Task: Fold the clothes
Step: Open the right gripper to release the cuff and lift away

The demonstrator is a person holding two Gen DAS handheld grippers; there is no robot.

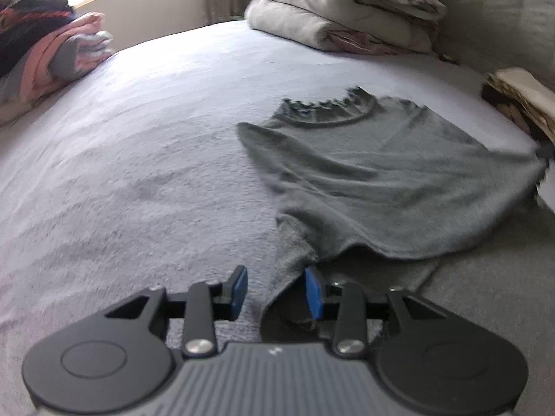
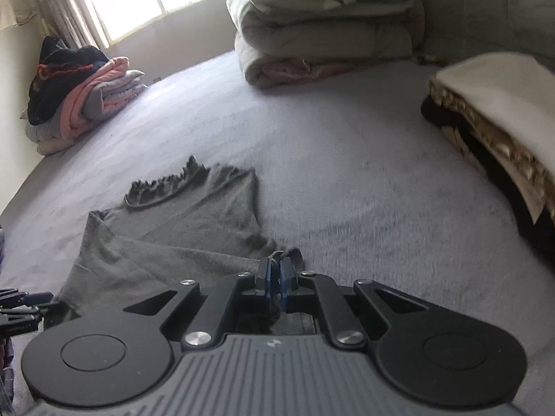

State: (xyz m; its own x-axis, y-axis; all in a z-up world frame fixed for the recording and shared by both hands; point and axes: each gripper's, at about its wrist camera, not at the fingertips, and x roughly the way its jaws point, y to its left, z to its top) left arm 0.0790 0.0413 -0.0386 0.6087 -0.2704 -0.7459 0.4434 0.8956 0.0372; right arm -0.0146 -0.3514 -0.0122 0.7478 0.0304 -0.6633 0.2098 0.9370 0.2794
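Grey shirt on bed, both grippers at its hem.
Right gripper fingers clenched on the hem; only the left view shows left gripper fingers parted, cloth edge between, unpinched.

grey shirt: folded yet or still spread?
Partly folded: grey shirt has one side doubled over; right gripper pinches a corner, left gripper open.

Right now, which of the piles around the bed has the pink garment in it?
The pile by the window, on the far left: a pink piece is folded under a dark knit. The tall bedding stack and right-edge pile are whitish and cream.
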